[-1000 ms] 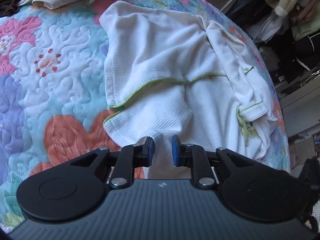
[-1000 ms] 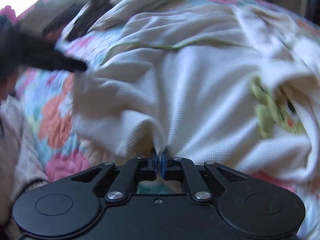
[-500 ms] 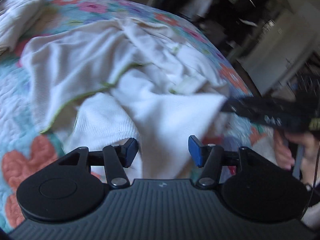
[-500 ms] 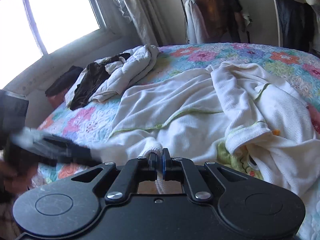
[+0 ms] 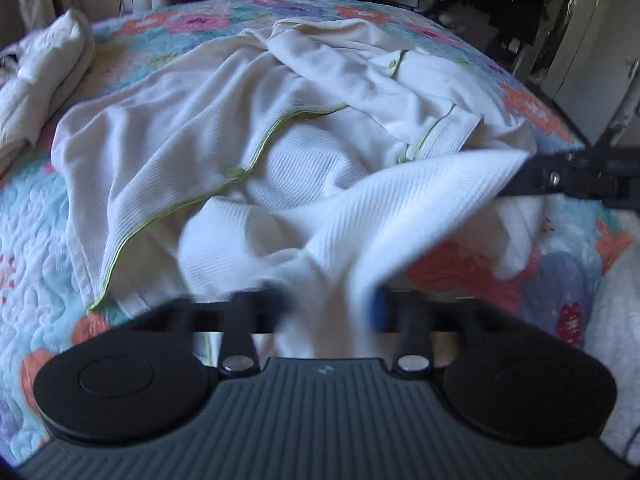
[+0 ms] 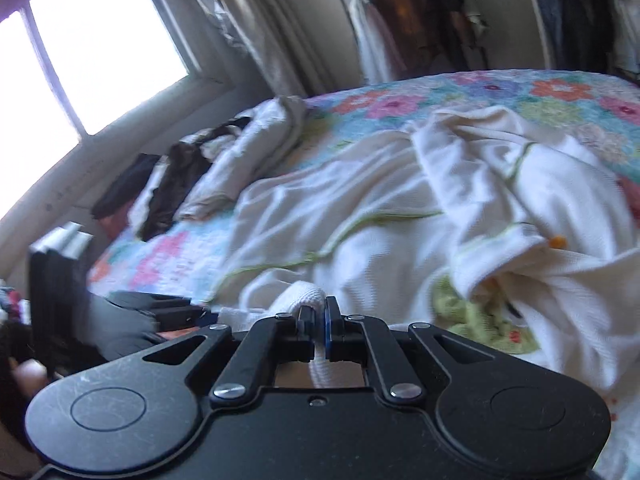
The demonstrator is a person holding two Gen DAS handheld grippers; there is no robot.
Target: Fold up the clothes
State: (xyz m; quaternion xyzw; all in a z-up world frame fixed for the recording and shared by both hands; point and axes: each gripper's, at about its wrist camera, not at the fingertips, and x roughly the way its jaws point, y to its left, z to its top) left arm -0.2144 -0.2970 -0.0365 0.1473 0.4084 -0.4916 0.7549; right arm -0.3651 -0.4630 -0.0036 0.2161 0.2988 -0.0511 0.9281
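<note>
A white waffle-knit garment (image 5: 224,144) with green piping lies rumpled on the floral quilt (image 5: 36,248). It also shows in the right wrist view (image 6: 400,240), with a green frog patch (image 6: 476,316). My left gripper (image 5: 328,308) is open, and a lifted fold of the white cloth (image 5: 408,208) hangs between its blurred fingers. My right gripper (image 6: 316,320) is shut on the hem of the white garment (image 6: 308,296). The right gripper also shows in the left wrist view (image 5: 576,176), holding the cloth's corner up at the right.
Folded pale clothing (image 5: 40,80) lies at the quilt's far left. In the right wrist view, dark and pale clothes (image 6: 192,172) lie piled by the window (image 6: 80,56). Hanging clothes (image 6: 384,20) and a wardrobe stand beyond the bed. The left gripper (image 6: 132,312) is at lower left.
The right gripper has kept its hold and lifted the hem up and to the right. The left gripper opened wide, then swung toward the raised fold, with its fingers now blurred and closer together.
</note>
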